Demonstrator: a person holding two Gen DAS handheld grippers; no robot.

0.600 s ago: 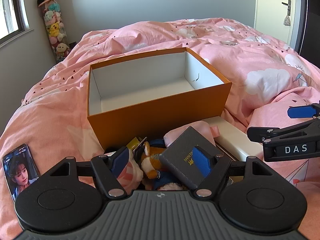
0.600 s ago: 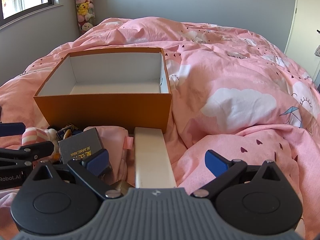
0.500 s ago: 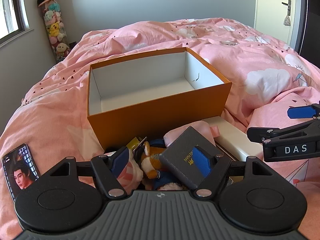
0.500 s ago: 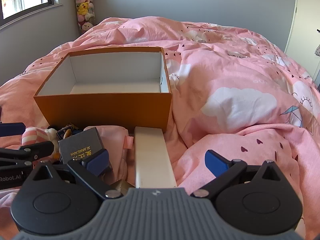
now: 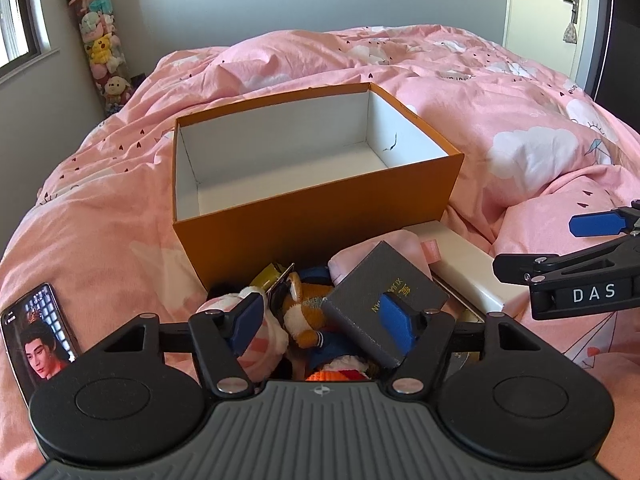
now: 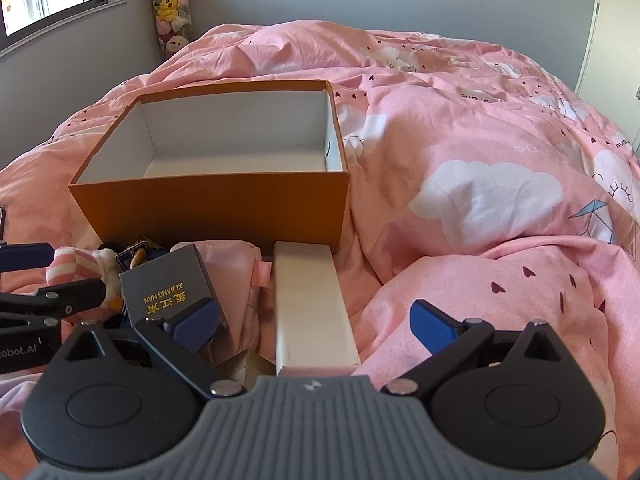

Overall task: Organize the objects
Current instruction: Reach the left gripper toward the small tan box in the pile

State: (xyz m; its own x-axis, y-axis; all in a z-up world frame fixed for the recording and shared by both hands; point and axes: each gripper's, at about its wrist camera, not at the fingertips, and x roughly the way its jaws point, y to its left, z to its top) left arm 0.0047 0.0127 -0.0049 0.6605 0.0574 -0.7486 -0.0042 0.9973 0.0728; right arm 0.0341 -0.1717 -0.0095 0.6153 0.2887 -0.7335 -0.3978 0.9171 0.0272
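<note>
An open orange box (image 5: 320, 220) with a white, bare inside sits on the pink bed; it also shows in the right wrist view (image 6: 216, 208). In front of it lies a pile: a grey box with gold lettering (image 5: 376, 292) (image 6: 168, 288), an orange plush toy (image 5: 308, 312), a pink-striped plush (image 5: 260, 344), a pink pouch (image 5: 372, 248) and a long white box (image 5: 464, 268) (image 6: 312, 304). My left gripper (image 5: 320, 320) is open above the pile, its fingers either side of the plush and grey box. My right gripper (image 6: 316, 324) is open, straddling the white box.
A phone (image 5: 38, 340) with a lit screen lies on the quilt at the left. The rumpled pink quilt (image 6: 480, 160) rises in folds to the right. A tube of plush toys (image 5: 100, 44) stands by the wall, a door (image 5: 560, 16) at far right.
Both grippers and the objects hold still. Only the picture on the phone screen has changed.
</note>
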